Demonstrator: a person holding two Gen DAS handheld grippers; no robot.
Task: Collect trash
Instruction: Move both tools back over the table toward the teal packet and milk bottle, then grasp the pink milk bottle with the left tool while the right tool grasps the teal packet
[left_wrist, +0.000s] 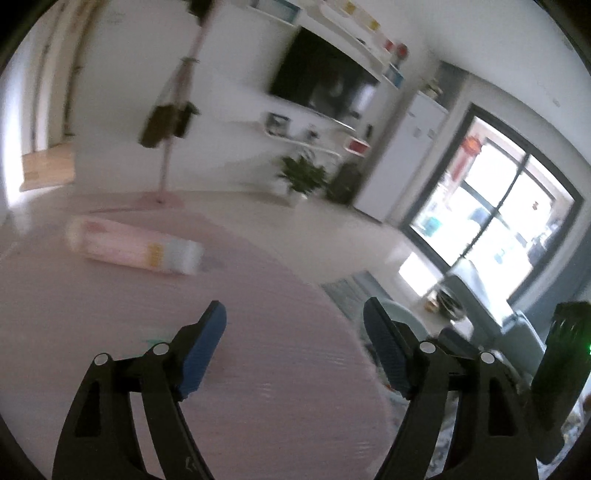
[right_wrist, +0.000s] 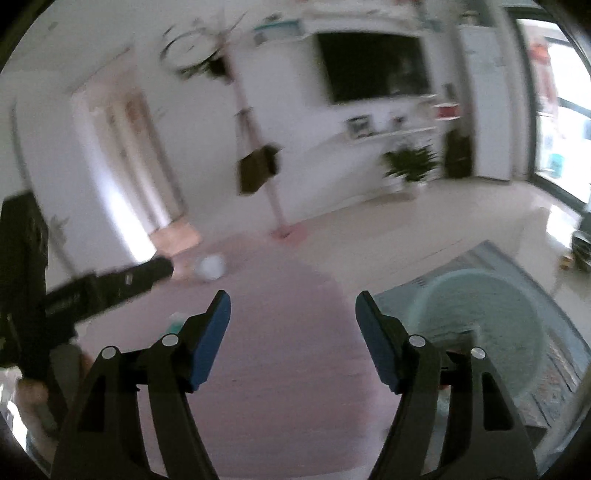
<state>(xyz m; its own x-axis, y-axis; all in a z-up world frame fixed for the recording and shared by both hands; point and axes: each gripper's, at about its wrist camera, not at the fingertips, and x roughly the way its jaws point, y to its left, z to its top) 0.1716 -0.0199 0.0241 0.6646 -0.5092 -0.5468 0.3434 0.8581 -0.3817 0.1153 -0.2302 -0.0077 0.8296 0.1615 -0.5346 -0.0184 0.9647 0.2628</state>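
Note:
A long pink and white carton (left_wrist: 136, 247) lies on its side on the round pink table (left_wrist: 277, 369), well ahead and to the left of my left gripper (left_wrist: 293, 306). That gripper is open, with only bare tabletop between its blue pads. My right gripper (right_wrist: 292, 297) is also open and holds nothing over the same table (right_wrist: 280, 369). Far ahead of it lies a blurred white round thing (right_wrist: 210, 266), and a small teal scrap (right_wrist: 175, 321) shows beside its left finger. A pale teal round bin (right_wrist: 480, 325) stands on the floor to the right. The other gripper's body (right_wrist: 110, 284) shows at the left.
A patterned grey rug (right_wrist: 554, 369) lies under the bin. Beyond the table are a pink coat stand (left_wrist: 166, 162), a wall TV (left_wrist: 321, 77), a potted plant (left_wrist: 301, 177) and a big window (left_wrist: 491, 225). A grey sofa (left_wrist: 480, 295) sits at the right.

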